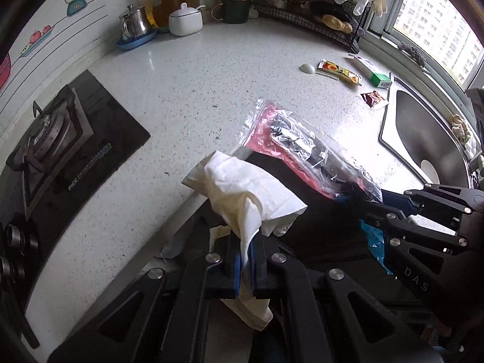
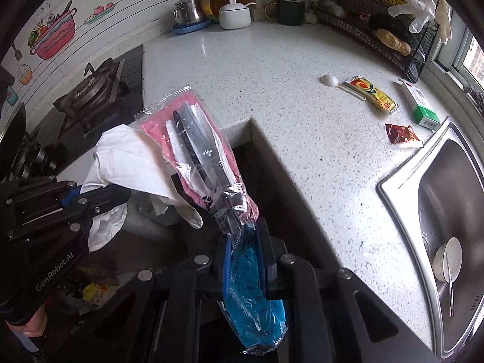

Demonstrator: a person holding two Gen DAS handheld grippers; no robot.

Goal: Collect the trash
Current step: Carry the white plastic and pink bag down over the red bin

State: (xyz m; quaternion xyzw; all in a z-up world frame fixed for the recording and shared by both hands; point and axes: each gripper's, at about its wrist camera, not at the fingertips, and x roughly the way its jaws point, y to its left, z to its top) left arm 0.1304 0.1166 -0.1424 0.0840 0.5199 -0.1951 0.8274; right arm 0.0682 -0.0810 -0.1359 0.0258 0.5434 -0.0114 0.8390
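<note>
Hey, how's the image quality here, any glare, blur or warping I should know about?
Left wrist view: window blown out, glare on the countertop beside the plastic packet; strong fisheye bending. Right wrist view: evener light, sharp, dark vignette corners, sink edge curved.

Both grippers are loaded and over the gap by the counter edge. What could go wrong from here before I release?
1. The left gripper pinches only a fold of the crumpled tissue; most hangs loose and may tear or slip out.
2. The right gripper holds the plastic wrapper by its blue end; the long pink part sticks out near the countertop edge and might snag.
3. The tissue and wrapper overlap in the right wrist view, so they could tangle.
</note>
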